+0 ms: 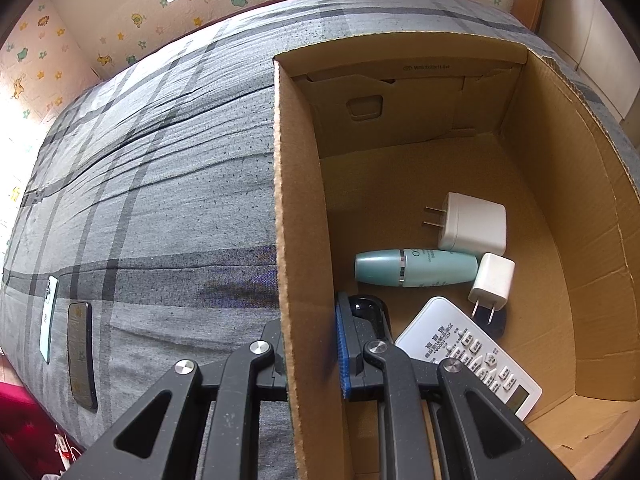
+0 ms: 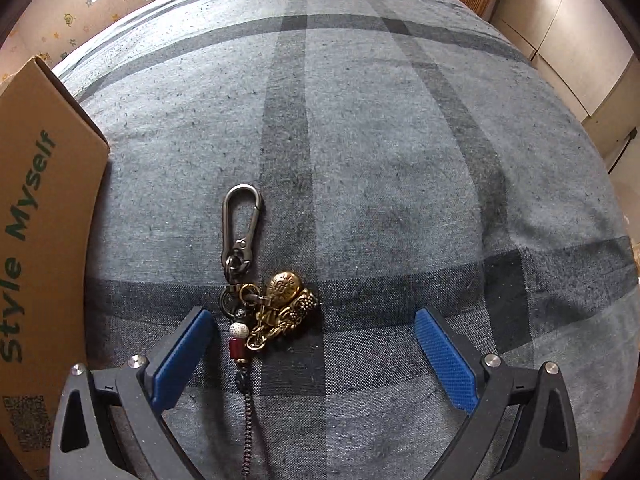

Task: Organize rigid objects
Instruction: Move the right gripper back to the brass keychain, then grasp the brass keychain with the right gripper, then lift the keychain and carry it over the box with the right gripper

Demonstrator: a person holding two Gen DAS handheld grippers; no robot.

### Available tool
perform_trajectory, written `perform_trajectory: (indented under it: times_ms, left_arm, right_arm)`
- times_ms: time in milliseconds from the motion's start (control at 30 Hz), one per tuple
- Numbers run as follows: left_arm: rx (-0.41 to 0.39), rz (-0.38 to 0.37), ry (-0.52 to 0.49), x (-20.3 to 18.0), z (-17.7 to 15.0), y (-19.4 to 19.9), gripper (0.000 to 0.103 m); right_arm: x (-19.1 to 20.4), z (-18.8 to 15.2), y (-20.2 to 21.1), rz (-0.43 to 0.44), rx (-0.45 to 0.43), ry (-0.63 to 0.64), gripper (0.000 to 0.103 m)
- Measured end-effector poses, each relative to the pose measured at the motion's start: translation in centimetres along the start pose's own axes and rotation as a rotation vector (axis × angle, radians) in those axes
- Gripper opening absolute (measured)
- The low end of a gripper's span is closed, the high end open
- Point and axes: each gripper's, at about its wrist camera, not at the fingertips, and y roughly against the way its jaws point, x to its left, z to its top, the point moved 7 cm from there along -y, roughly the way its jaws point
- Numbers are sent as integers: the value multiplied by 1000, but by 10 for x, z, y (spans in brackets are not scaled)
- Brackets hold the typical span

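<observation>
In the left wrist view my left gripper point(image 1: 310, 346) is shut on the left wall of an open cardboard box point(image 1: 296, 200), one finger outside it and the blue-padded finger inside. On the box floor lie a large white charger point(image 1: 474, 224), a teal bottle point(image 1: 416, 268), a small white charger point(image 1: 493, 280) and a white remote point(image 1: 472, 356). In the right wrist view my right gripper point(image 2: 312, 314) hangs open just above the bed. A keychain point(image 2: 272, 312) with a grey carabiner and brass charms lies between its fingers, close to the left blue pad point(image 2: 180, 360).
The grey plaid bedspread point(image 2: 380, 160) covers the whole surface. Left of the box lie a mint phone point(image 1: 49, 320) and a dark phone point(image 1: 82, 356). The box's printed outer side point(image 2: 44, 200) stands just left of the right gripper. Walls ring the bed's far edge.
</observation>
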Motion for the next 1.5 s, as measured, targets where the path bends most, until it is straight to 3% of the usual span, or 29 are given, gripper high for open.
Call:
perform_trajectory:
  times_ms: [300, 633, 733, 800, 1500]
  left_arm:
    - [8, -5, 2, 2, 0, -3, 16]
    - [10, -5, 3, 3, 1, -4, 16]
    - [11, -4, 3, 3, 1, -4, 16]
    - [11, -3, 2, 3, 1, -4, 16]
    - [13, 15, -9, -2, 1, -1, 16]
  right_arm:
    - [-4, 16, -12, 9, 80, -16, 103]
    - [3, 16, -6, -16, 17, -43, 102]
    - [6, 12, 6, -21, 9, -41, 75]
    - [12, 14, 16, 3, -8, -28, 22]
    - [24, 4, 81, 44, -72, -12, 15]
